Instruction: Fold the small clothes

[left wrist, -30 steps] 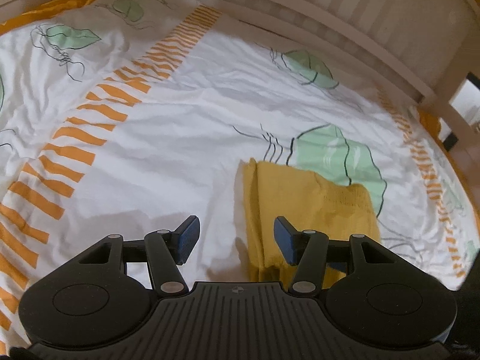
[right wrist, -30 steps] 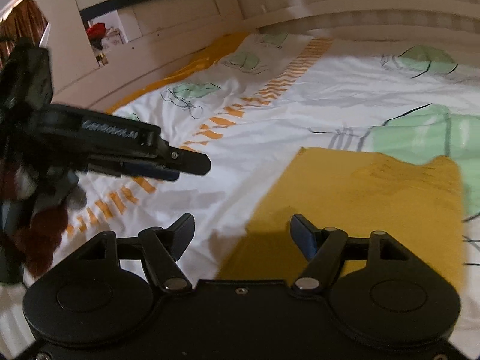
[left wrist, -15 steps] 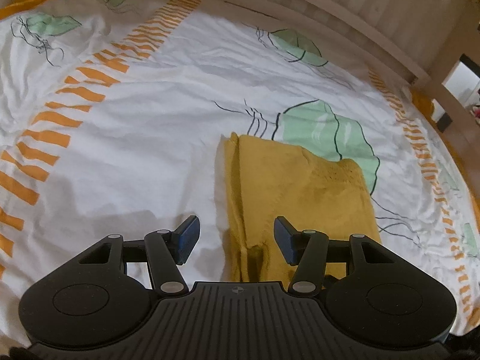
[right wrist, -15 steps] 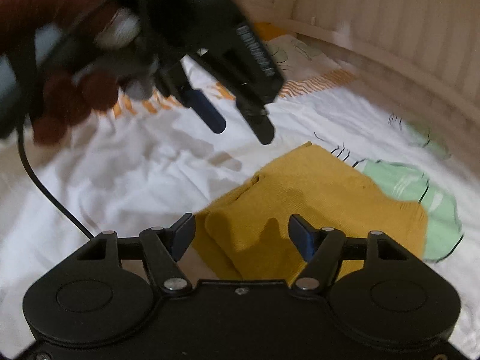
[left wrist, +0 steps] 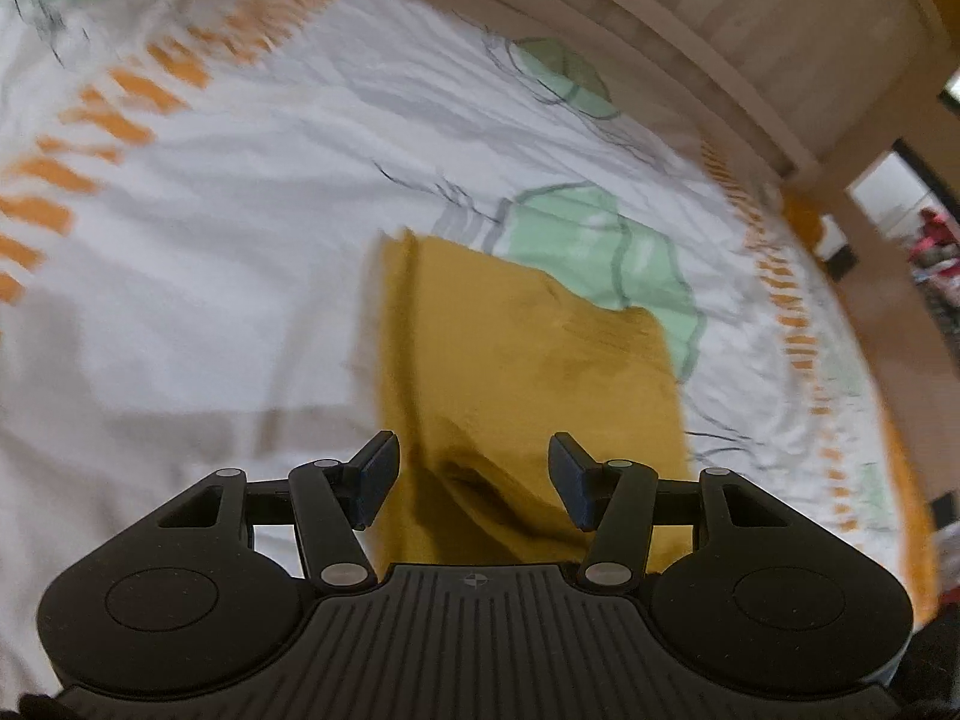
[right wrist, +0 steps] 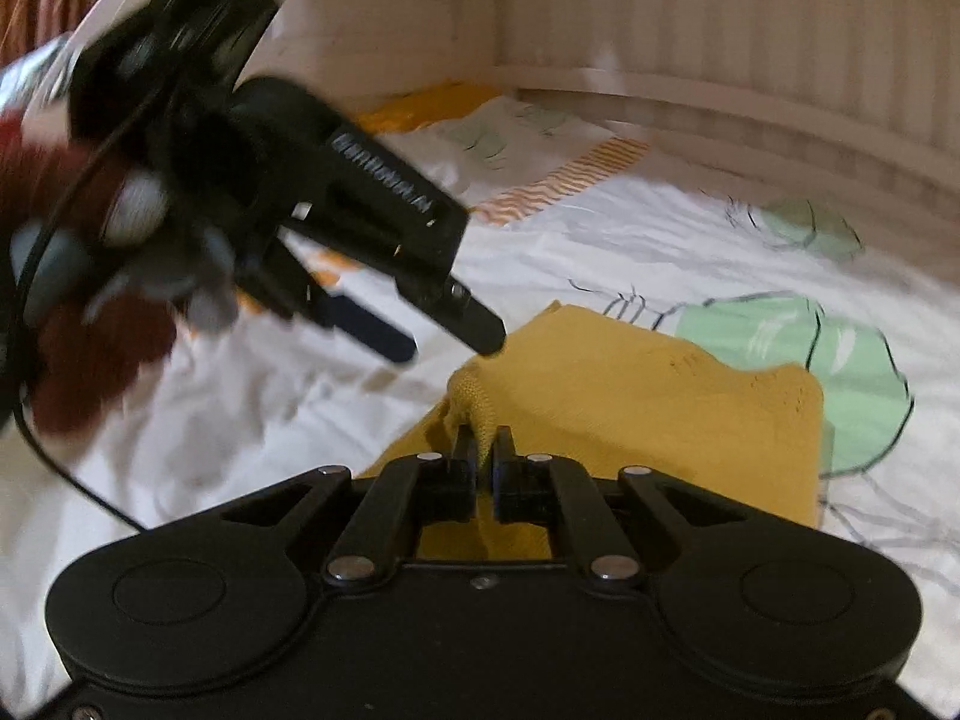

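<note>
A yellow knitted garment (right wrist: 648, 414), already folded at least once, lies on the bed (left wrist: 228, 252) over a white sheet with green leaves and orange stripes, nearer the headboard-side rail (left wrist: 690, 60) than the sheet's striped edge.

The right tool (right wrist: 485, 450) has just been closing and now pinches a raised fold of the garment's near corner between its pads. The left tool (left wrist: 474, 474) hangs about half open over the garment's near edge, with cloth between the jaws but no pad pressing on it.

The knit looks soft, light and limp: it bunches into a ridge where it is pinched and will probably sag and drag along the sheet rather than keep its shape. It seems grippy, not slippery, so a hold on a thick edge should stay. The best places to take it are the two near corners, through all layers at once, or the stack may slide apart.

There is plenty of open sheet to the left of the garment and towards the rail for laying a fold over. The wooden rail limits reach at the far side, and the two tools are close together, so they could knock into each other.
</note>
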`<control>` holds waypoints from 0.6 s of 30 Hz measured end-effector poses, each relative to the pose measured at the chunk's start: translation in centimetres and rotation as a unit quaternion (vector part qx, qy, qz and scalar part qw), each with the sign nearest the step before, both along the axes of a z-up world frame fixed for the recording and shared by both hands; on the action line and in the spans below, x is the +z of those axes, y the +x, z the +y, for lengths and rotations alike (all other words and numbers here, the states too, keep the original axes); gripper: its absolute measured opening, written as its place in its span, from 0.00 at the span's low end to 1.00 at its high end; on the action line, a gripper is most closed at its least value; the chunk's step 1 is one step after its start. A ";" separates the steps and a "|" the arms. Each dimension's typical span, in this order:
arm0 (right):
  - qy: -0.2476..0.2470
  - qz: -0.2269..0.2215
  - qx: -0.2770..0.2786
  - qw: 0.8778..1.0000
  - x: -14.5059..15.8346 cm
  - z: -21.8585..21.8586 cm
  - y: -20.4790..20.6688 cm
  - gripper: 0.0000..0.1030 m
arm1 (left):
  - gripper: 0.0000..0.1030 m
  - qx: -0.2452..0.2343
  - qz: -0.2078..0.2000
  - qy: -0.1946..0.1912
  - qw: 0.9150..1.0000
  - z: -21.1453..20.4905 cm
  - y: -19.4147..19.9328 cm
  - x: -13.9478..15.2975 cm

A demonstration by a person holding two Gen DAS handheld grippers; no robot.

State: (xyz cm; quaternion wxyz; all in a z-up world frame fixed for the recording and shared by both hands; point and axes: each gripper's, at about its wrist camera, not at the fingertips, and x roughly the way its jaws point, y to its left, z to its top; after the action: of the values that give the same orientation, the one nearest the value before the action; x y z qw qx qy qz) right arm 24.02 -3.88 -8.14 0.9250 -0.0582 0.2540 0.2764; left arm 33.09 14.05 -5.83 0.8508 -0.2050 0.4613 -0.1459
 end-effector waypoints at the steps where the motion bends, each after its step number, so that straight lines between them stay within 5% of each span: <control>1: 0.006 0.004 -0.003 1.000 0.0 -0.3 0.1 0.09 | 0.52 -0.003 0.008 -0.016 1.000 -0.2 0.1 -0.3; 18: 0.015 0.024 0.008 1.000 -0.7 -0.7 0.2 0.09 | 0.50 0.011 0.035 -0.059 0.998 -1.7 2.1 -4.1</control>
State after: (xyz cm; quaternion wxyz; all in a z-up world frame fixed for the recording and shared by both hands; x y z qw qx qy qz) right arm 24.24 -4.54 -8.86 0.9172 -0.0393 0.2715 0.2889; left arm 35.23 12.32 -9.93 0.8218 -0.2651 0.4794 -0.1567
